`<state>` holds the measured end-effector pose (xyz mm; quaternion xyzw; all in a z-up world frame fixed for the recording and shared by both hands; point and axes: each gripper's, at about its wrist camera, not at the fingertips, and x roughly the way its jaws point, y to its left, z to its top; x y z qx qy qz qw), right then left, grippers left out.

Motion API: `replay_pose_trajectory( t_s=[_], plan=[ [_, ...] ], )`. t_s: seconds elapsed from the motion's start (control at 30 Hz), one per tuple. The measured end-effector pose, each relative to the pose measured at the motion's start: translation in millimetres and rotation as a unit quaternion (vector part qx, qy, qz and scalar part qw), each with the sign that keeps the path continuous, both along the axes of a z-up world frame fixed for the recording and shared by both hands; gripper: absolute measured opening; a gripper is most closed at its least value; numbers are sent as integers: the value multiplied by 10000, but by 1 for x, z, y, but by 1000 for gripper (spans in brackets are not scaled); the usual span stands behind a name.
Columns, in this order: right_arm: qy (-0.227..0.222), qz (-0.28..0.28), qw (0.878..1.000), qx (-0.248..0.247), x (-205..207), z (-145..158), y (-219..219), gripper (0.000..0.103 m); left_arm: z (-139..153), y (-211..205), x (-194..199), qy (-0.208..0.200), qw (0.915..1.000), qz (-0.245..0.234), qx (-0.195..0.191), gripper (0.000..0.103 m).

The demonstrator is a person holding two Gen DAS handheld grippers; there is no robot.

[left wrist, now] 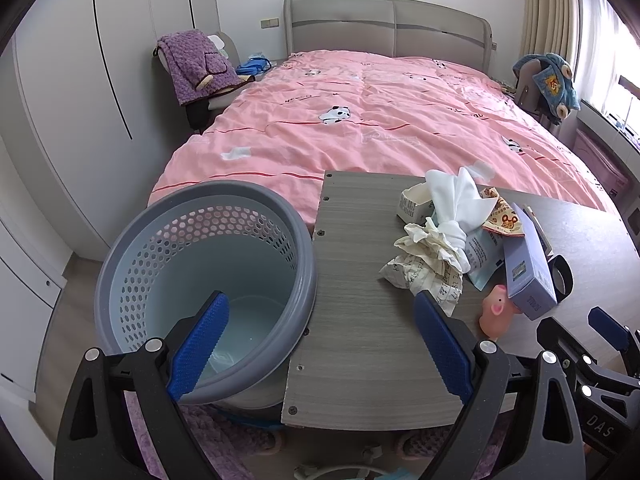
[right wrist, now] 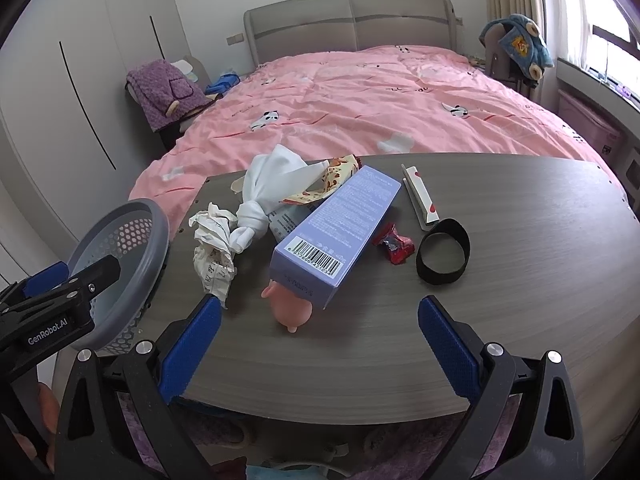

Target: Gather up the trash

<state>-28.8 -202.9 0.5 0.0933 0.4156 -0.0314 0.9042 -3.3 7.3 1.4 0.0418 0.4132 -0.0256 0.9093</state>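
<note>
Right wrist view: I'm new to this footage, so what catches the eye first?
The pink bedspread fills the background. Nearer, a lavender cardboard box lies slanted amid litter on the grey wood-grain table, its end over a pink pig toy. A grey perforated plastic bin stands left.

Near tabletop (right wrist: pixel 360 360) bare — litter pile (right wrist: pixel 280 216) blocks beyond.

The grey wood-grain desk (right wrist: pixel 520 280) carries, ahead of the right jaws, a lavender box (right wrist: pixel 336 224) touching a pink pig toy (right wrist: pixel 290 310), crumpled paper (right wrist: pixel 214 252), knotted white cloth (right wrist: pixel 272 196), red wrapper (right wrist: pixel 394 246) and black band (right wrist: pixel 442 252).
</note>
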Motion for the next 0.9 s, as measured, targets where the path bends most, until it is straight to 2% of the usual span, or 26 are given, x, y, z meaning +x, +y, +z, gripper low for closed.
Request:
replay_pose_trajectory(
  t_s=[0.9],
  plan=[
    [-73, -16, 10000, 5, -4, 4, 1, 97, 6, -1, -3, -84, 10000, 7, 36, 89]
  ],
)
